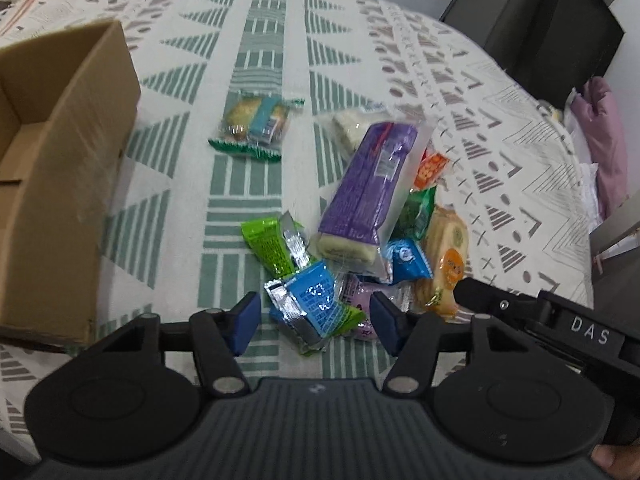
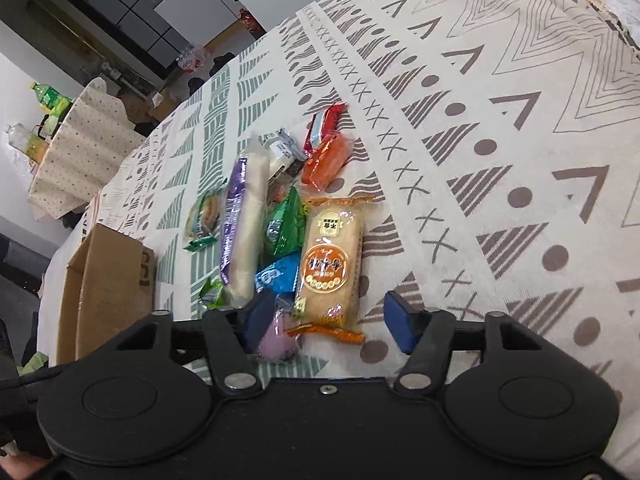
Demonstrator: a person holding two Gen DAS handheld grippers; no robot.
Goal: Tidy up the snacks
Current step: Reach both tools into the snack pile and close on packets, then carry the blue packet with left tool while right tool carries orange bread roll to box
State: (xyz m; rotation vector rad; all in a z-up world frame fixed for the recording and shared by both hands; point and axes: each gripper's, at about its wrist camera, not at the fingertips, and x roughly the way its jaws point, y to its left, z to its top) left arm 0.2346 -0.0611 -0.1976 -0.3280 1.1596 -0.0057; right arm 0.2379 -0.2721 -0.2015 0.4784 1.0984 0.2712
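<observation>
A pile of wrapped snacks lies on the patterned tablecloth. My left gripper is open, its blue pads either side of a blue-and-green packet. A long purple pack and a green packet lie just beyond. A separate cookie pack lies farther off. My right gripper is open around the near end of an orange-labelled cake pack. The purple pack, a green packet and an orange packet lie beyond it. The right gripper's body shows in the left wrist view.
An open cardboard box stands at the left of the pile; it also shows in the right wrist view. A dark cabinet stands past the table's far right. A second table with bottles stands beyond the table's edge.
</observation>
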